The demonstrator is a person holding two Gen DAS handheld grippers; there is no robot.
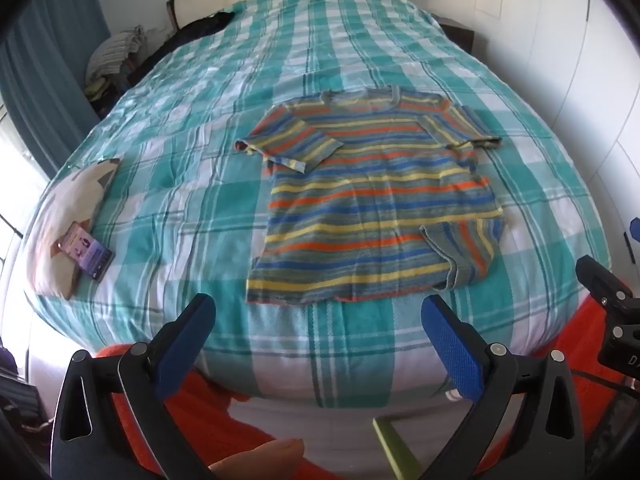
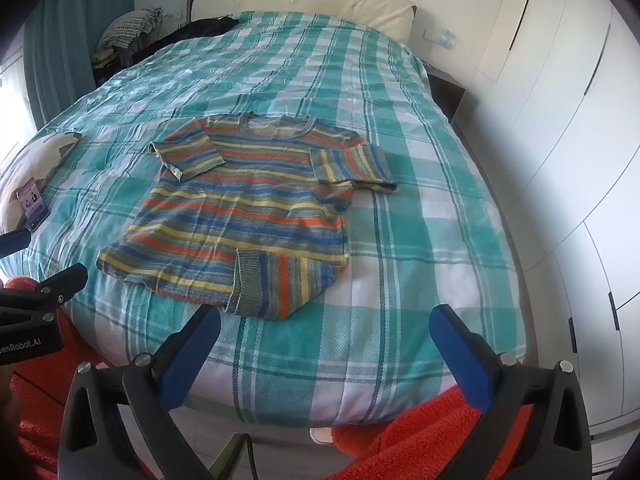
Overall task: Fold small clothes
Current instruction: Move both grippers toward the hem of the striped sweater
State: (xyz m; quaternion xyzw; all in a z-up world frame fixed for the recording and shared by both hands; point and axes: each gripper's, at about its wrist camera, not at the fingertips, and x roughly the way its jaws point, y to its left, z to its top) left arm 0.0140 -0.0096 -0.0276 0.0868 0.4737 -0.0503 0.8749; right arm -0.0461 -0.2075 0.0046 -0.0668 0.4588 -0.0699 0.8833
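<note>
Everything is placed against the bed [image 1: 168, 184]. A sweater [image 1: 372, 208] lies flat on its cover, toward the near edge and a little right of the middle, neck toward the headboard [image 2: 304, 0] — both sleeves folded in across the body. At the bed's left edge rests a pillow [image 1: 60, 216] with a phone [image 1: 90, 250] on top. A dark garment [image 2: 200, 26] lies at the far left corner, just before the headboard. Left of the bed, past that corner, clothes are piled [image 1: 114, 50] — wardrobe doors [image 2: 560, 128] stand along the right side.
</note>
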